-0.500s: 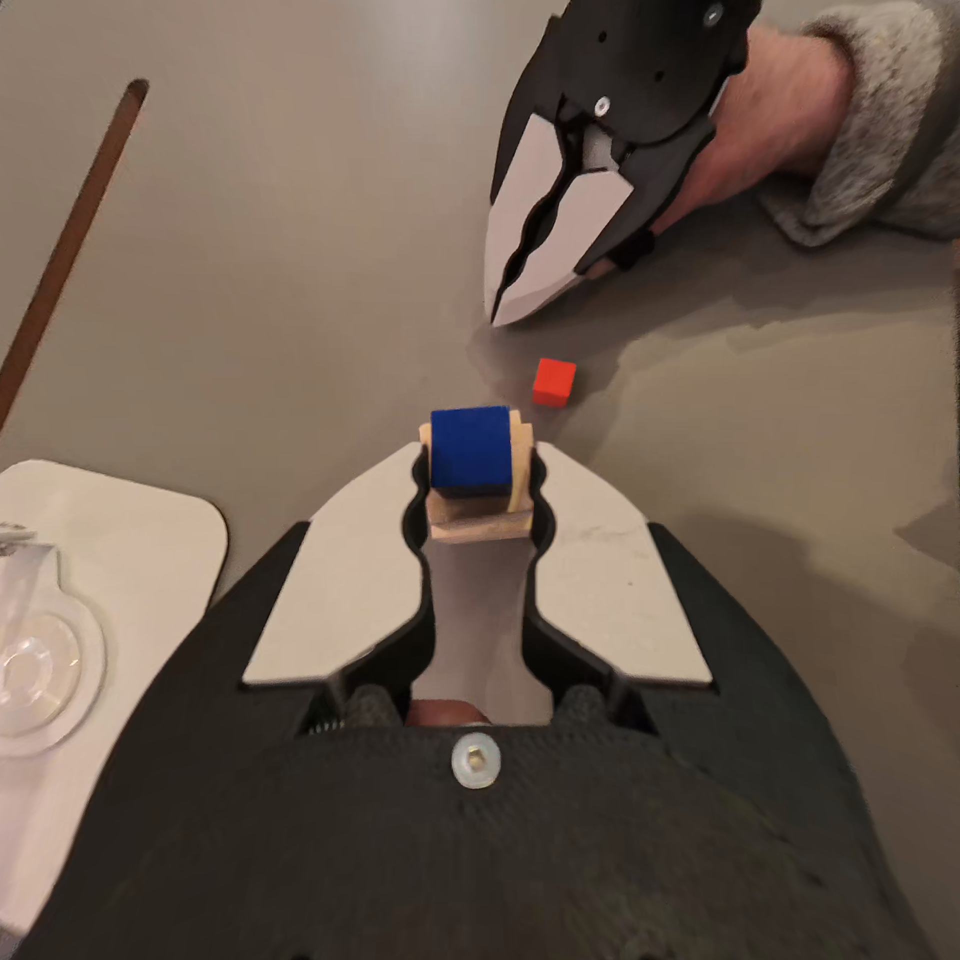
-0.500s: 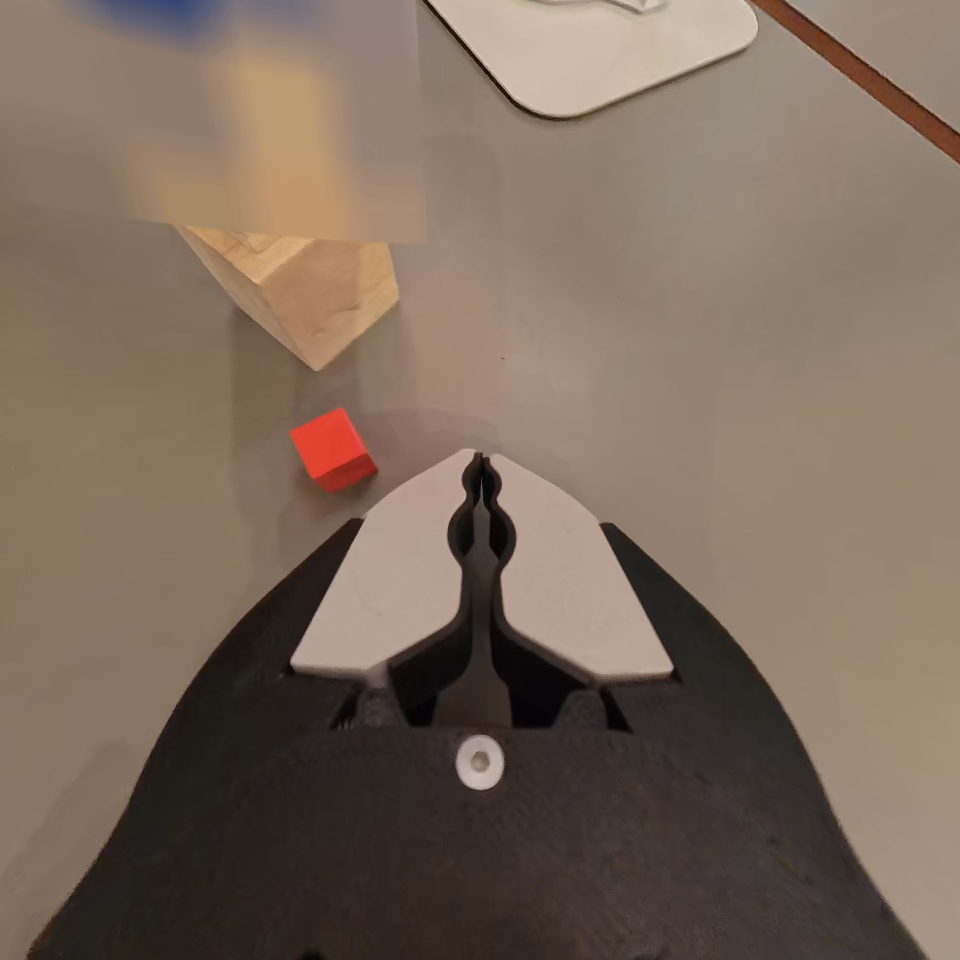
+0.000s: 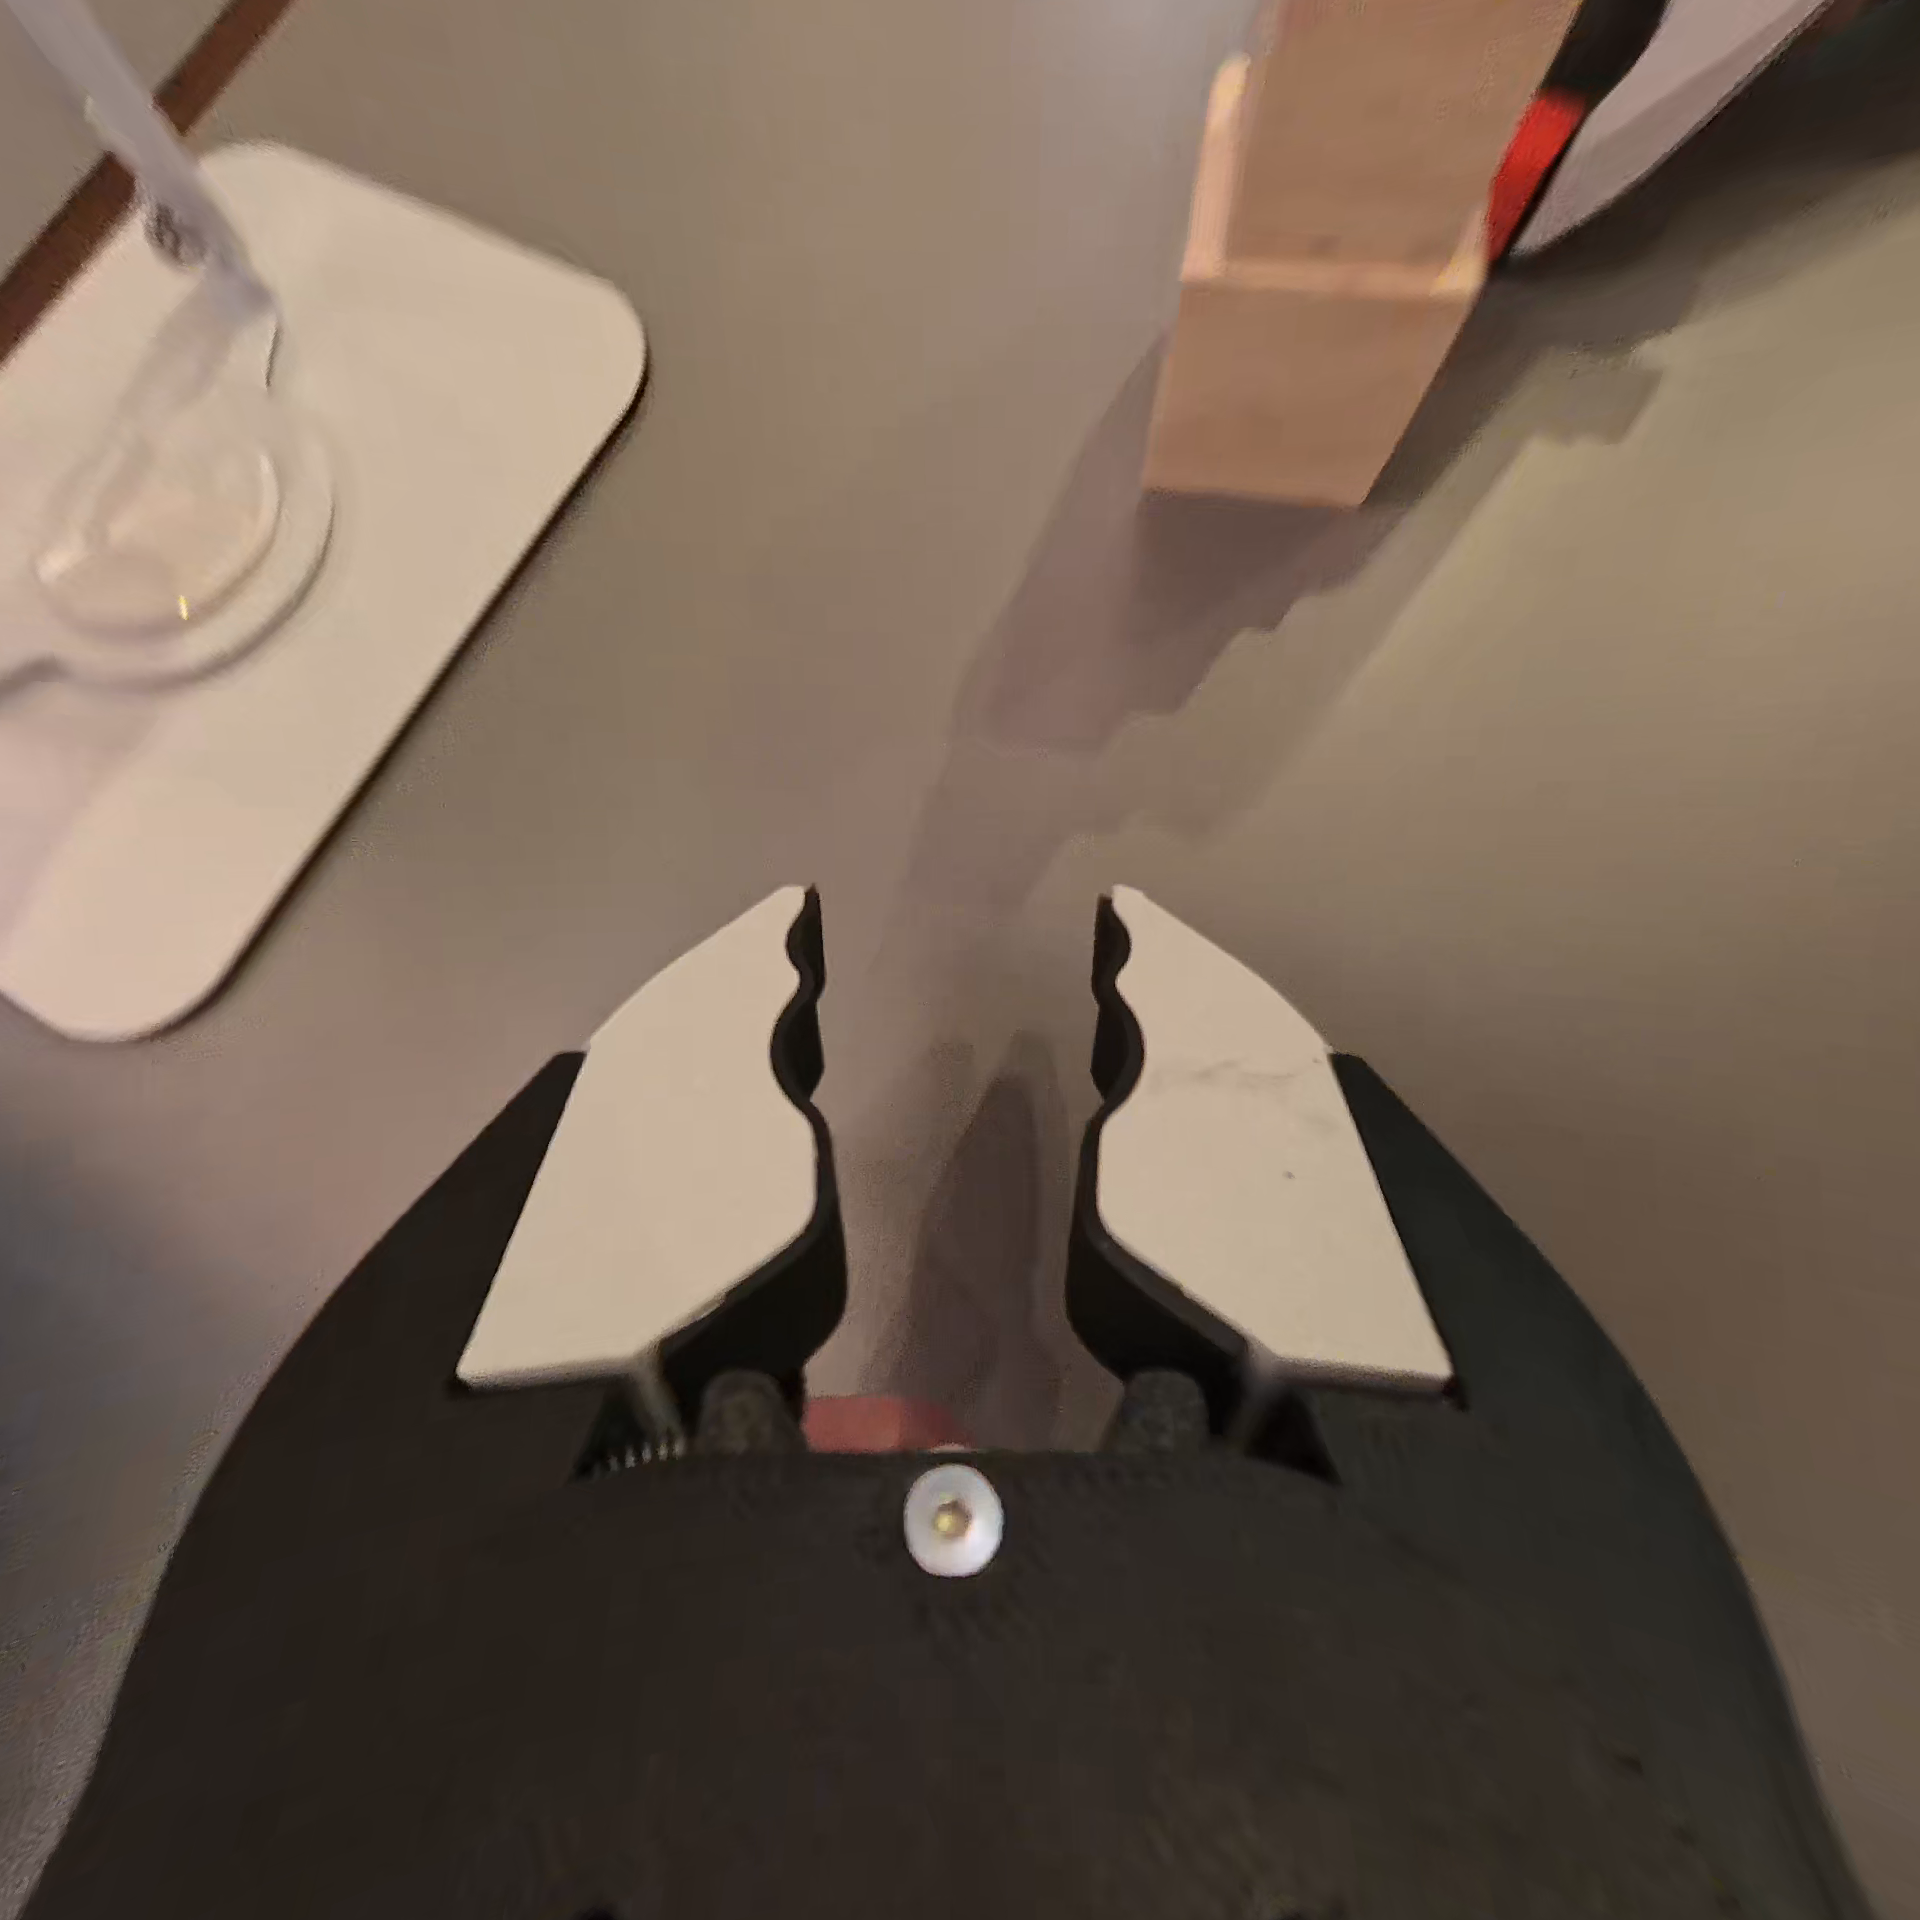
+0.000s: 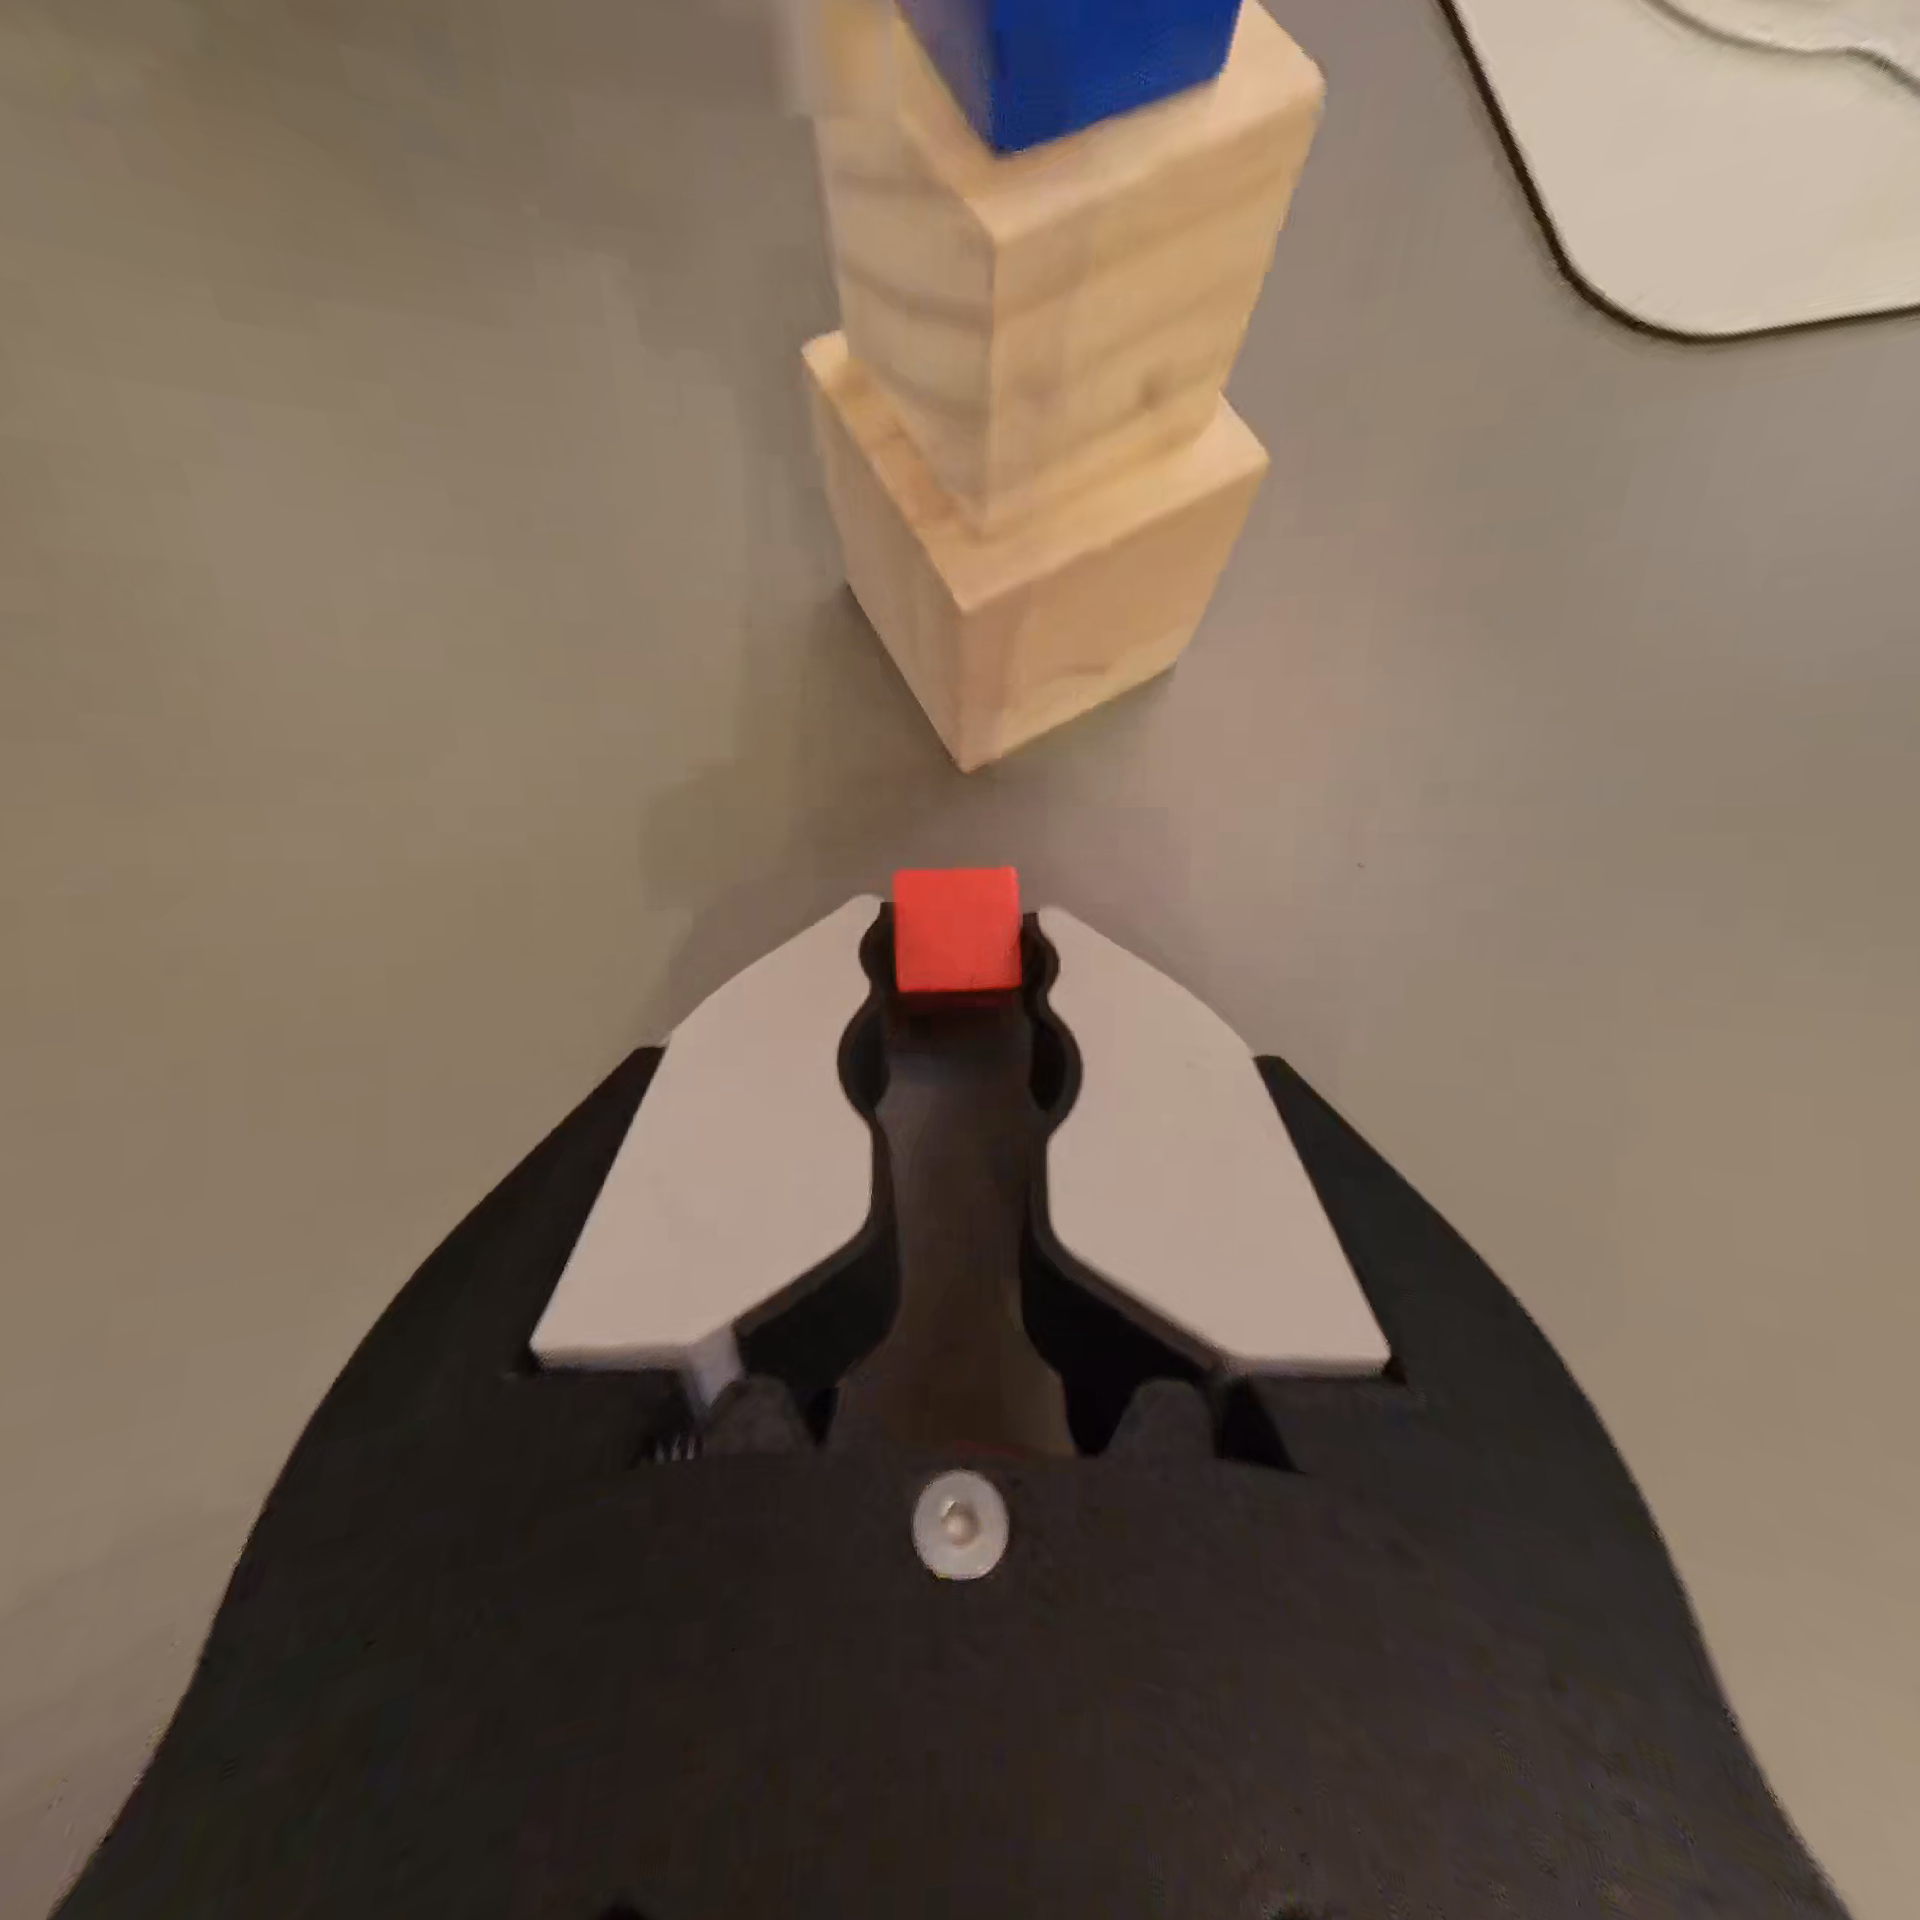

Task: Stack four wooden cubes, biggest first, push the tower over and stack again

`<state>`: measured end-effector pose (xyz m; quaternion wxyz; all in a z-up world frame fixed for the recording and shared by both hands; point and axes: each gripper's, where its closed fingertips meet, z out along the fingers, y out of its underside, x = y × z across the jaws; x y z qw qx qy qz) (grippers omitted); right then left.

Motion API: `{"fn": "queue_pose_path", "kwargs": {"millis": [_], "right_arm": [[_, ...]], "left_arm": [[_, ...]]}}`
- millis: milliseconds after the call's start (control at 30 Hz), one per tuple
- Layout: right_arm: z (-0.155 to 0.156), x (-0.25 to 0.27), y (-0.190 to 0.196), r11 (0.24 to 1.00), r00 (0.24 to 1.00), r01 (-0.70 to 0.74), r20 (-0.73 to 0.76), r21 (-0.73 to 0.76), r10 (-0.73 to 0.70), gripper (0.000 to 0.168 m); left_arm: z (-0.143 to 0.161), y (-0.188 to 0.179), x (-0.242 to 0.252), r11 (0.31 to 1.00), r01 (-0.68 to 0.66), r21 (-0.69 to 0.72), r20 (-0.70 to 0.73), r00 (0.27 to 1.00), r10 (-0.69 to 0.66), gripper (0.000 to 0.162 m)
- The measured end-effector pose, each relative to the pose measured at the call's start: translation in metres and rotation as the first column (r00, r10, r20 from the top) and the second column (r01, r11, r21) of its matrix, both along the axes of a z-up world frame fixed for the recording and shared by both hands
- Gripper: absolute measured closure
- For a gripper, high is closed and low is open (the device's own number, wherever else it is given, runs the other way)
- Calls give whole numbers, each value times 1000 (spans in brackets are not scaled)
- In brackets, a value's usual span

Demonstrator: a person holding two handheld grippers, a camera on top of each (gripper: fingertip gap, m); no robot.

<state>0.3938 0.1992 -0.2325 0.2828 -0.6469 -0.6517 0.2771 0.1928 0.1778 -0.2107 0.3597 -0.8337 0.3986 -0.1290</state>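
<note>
The right claw (image 4: 956, 940) pinches the little red cube (image 4: 954, 928), ready for the blue top (image 4: 1101, 73) of the tower; the left claw (image 3: 958, 935) gapes empty, clear.

Both wrist cameras look down along their jaws, near the grey table (image 3: 727, 675), sharing the cube tower (image 4: 1049, 499).

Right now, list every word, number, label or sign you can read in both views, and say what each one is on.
None can be read.
Clear stand on the white mat: a small dark mark on its upright strip, too blurred to read.
Red cube, blue cube, two bare wooden cubes: no markings.
Left claw and right claw: plain, no lettering.
</note>
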Motion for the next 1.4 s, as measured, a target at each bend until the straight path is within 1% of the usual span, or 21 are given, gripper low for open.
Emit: {"fn": "queue_pose_path", "kwargs": {"millis": [67,133,233,300,433,500,567,600,633,667,767,833,867,933,967,1033,1067,1133,1167,1200,1400], "right_arm": [[17,-3,6,999,998,37,-56,28,-36,146],[46,-9,10,997,986,71,-148,-6,-71,145],[91,-24,13,997,970,80,-231,-11,-80,145],[108,-39,12,998,975,61,-214,10,-57,145],[122,-66,13,999,984,40,-173,26,-35,145],[116,-73,13,999,993,31,-118,25,-28,145],[109,-74,11,999,996,27,-80,-21,-29,145],[111,-75,13,999,995,39,-94,-21,-41,141],[112,-73,15,998,993,56,-99,-12,-57,130],[115,-72,16,998,991,67,-115,-6,-68,124],[125,-62,14,996,980,89,-181,-10,-89,119],[127,-48,16,993,973,116,-201,-2,-114,125],[125,-40,17,992,970,127,-209,-9,-126,134],[113,-20,27,982,960,188,-209,-1,-184,168],[103,-9,35,971,952,238,-199,-5,-234,168],[80,13,52,933,919,359,-181,8,-351,168],[69,25,62,901,892,431,-172,47,-417,168],[46,51,80,820,842,540,-126,190,-525,168],[36,61,84,790,829,557,-103,256,-550,168],[31,66,86,773,818,568,-91,283,-568,168],[23,79,97,708,760,638,-100,304,-642,168]], "left_arm": [[-15,-4,-13,999,-24,-21,-1,1000,24,114],[-26,-6,-22,998,-47,-36,-1,999,47,115],[-24,-3,-27,997,-65,-35,19,998,65,118],[-28,-4,-28,997,-64,-53,8,998,64,119],[-28,-3,-27,997,-65,-43,5,998,65,119],[-27,-3,-27,997,-64,-36,5,998,64,121],[-27,-4,-26,998,-55,-32,-2,998,55,122],[-27,-4,-26,998,-52,-31,-3,999,52,122],[-28,-5,-25,998,-48,-31,-3,999,48,122],[-28,-5,-25,998,-48,-33,-1,999,48,122],[-27,-4,-26,998,-53,-33,8,999,53,121],[-25,-4,-27,998,-59,-24,21,998,59,125],[-23,-3,-28,998,-62,-14,25,998,62,129],[-20,-3,-31,997,-69,20,34,997,68,147],[-17,-2,-33,996,-77,42,42,996,75,162],[-8,1,-41,986,-125,112,60,991,119,162],[-3,1,-44,979,-138,148,71,989,129,162],[4,2,-54,960,-188,206,83,981,174,162],[6,2,-60,952,-206,225,82,978,193,162],[8,2,-66,942,-227,247,79,974,214,162],[8,4,-95,908,-304,288,45,951,305,162]]}}
